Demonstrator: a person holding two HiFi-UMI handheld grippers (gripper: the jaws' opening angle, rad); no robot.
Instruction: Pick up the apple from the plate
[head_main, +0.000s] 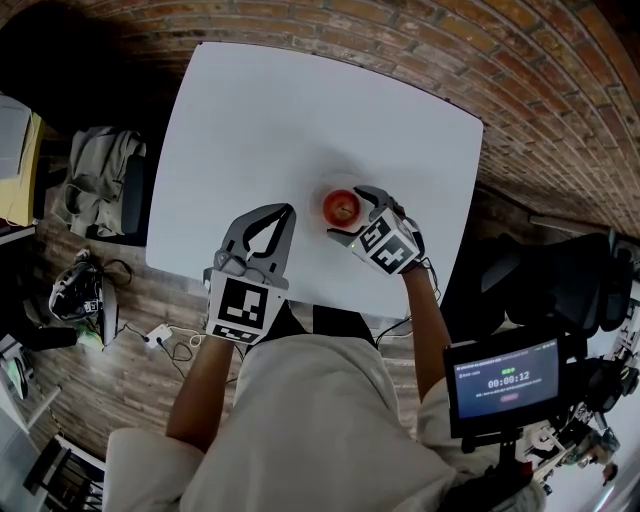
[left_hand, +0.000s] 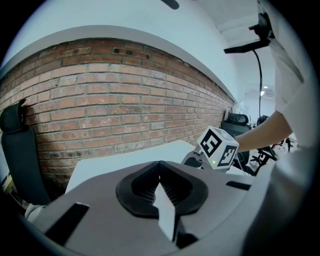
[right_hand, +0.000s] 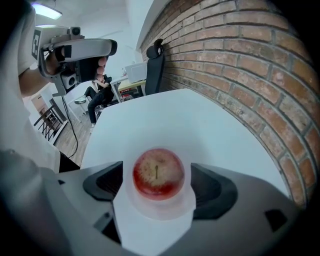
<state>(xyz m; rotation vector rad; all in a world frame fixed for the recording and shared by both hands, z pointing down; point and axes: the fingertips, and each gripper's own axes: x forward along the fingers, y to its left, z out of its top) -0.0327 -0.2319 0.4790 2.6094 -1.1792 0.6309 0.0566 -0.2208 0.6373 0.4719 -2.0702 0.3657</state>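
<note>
Closing the wide-open, empty right gripper evenly on the apple between its jaws should spare the plate beneath.

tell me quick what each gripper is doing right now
Left gripper: shut, empty.
Right gripper: open, round red apple between its jaws, not gripped, on the small white plate.

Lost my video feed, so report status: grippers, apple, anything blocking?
Right gripper open, straddling apple, no contact. Apple on plate. Left gripper shut, empty. Nothing blocking.
</note>
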